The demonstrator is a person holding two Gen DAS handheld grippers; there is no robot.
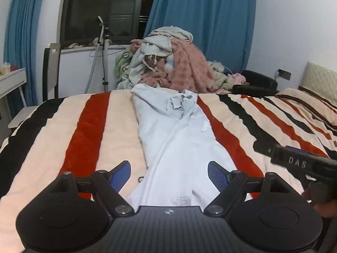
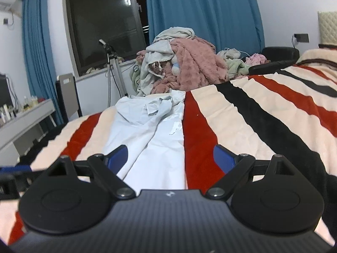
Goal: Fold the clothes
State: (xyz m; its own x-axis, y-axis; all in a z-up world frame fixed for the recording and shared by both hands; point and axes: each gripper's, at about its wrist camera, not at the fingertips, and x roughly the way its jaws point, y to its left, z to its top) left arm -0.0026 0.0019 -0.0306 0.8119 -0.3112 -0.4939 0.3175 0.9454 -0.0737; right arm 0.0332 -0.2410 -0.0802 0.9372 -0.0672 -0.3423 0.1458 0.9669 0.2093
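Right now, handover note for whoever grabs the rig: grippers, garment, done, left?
Left gripper: open, empty, over the near end of the light blue shirt.
Right gripper: open, empty, over the shirt's right edge.
Shirt: lies lengthwise on the striped blanket, narrowed into a long strip, collar at the far end, crumpled.
Unfolded pile of clothes sits beyond the bed.
Done: the sides look folded in.
Left: probably fold the strip end to end, set it aside, then work through the pile.
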